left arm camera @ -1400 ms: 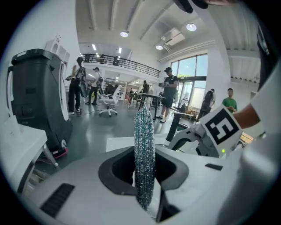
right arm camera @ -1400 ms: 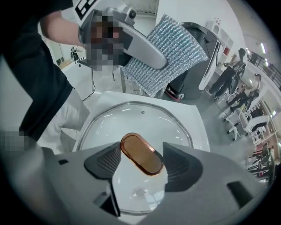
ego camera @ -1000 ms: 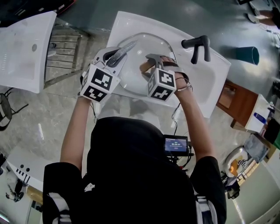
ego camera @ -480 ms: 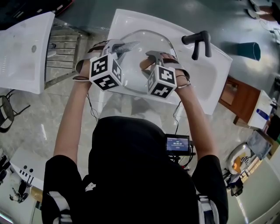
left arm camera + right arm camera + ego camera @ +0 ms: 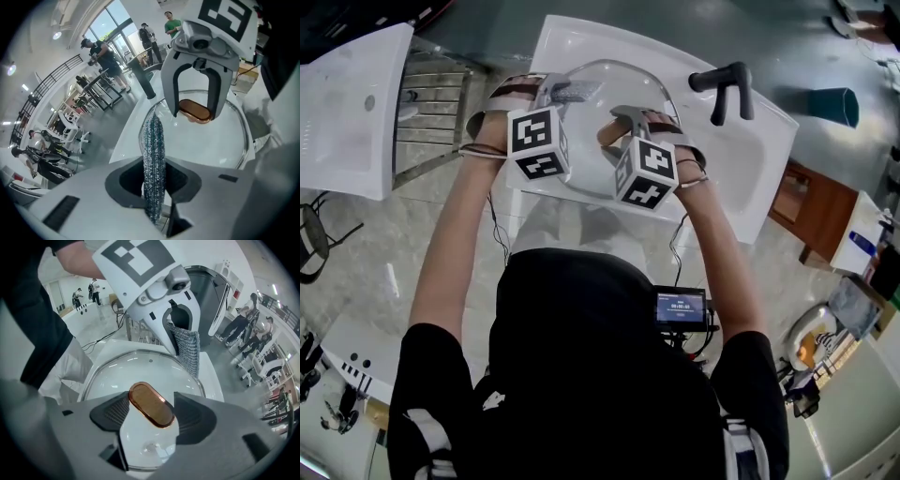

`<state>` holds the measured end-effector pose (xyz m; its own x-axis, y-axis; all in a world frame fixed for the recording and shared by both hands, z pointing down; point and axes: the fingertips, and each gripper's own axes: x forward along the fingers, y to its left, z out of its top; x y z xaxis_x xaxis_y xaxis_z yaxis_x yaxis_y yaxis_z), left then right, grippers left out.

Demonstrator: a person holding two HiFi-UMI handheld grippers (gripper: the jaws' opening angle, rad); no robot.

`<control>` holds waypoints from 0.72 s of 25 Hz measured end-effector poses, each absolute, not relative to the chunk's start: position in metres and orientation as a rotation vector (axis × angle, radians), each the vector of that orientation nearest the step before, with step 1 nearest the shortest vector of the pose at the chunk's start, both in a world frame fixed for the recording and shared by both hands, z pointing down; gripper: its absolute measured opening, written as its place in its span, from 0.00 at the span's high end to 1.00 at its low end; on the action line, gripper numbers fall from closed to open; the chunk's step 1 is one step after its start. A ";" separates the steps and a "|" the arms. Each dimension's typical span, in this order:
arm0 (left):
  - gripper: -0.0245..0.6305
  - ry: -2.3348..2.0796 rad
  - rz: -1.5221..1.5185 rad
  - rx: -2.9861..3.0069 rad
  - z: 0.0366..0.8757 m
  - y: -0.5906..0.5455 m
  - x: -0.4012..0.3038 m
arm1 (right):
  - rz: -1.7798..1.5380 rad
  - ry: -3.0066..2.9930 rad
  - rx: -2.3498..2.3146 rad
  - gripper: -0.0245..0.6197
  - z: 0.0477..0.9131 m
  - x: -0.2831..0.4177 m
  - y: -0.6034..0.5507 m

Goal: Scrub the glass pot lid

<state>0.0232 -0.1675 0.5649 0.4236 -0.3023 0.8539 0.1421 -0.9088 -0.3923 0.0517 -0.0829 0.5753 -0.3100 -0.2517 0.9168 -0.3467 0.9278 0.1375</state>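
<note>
The left tool (image 5: 154, 180) was clamped on a silvery scrubbing cloth (image 5: 152, 140), whose far end reached the rim of the glass pot lid (image 5: 140, 369). The right tool (image 5: 150, 414), facing it, was closed on the lid's copper-brown knob (image 5: 151, 405). The lid sat over the basin of a white sink (image 5: 750, 178), beside a black faucet (image 5: 727, 89).

The glass pot lid (image 5: 600, 94) is clear with a silvery rim and a copper-brown knob (image 5: 151, 405). The scouring cloth (image 5: 153, 159) glitters silver-blue against a white sink (image 5: 750, 155) with a black tap (image 5: 724, 89).
</note>
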 end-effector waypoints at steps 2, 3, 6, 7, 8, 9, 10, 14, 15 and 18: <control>0.85 0.114 -1.495 -2.246 0.569 -0.167 0.022 | 0.100 -1.909 0.439 0.51 0.575 0.051 -0.083; 0.85 0.108 -1.501 -2.227 0.572 -0.168 0.021 | 0.099 -1.910 0.439 0.51 0.575 0.051 -0.083; 0.85 0.109 -1.513 -2.190 0.578 -0.170 0.019 | 0.099 -1.915 0.438 0.51 0.575 0.051 -0.083; 0.85 0.104 -1.515 -2.182 0.579 -0.170 0.019 | 0.099 -1.917 0.438 0.51 0.575 0.051 -0.083; 0.85 0.094 -1.518 -2.171 0.582 -0.169 0.019 | 0.099 -1.919 0.438 0.51 0.576 0.051 -0.083; 0.85 0.080 -1.520 -2.160 0.584 -0.168 0.020 | 0.099 -1.920 0.439 0.51 0.576 0.051 -0.083; 0.85 0.065 -1.522 -2.149 0.586 -0.167 0.020 | 0.098 -1.920 0.439 0.51 0.576 0.051 -0.083; 0.85 0.035 -1.525 -2.099 0.592 -0.165 0.020 | 0.094 -1.922 0.441 0.51 0.575 0.051 -0.084; 0.85 0.034 -1.525 -2.094 0.593 -0.166 0.020 | 0.094 -1.922 0.442 0.51 0.575 0.051 -0.084; 0.85 0.021 -1.530 -2.081 0.593 -0.166 0.021 | 0.095 -1.922 0.444 0.51 0.575 0.051 -0.084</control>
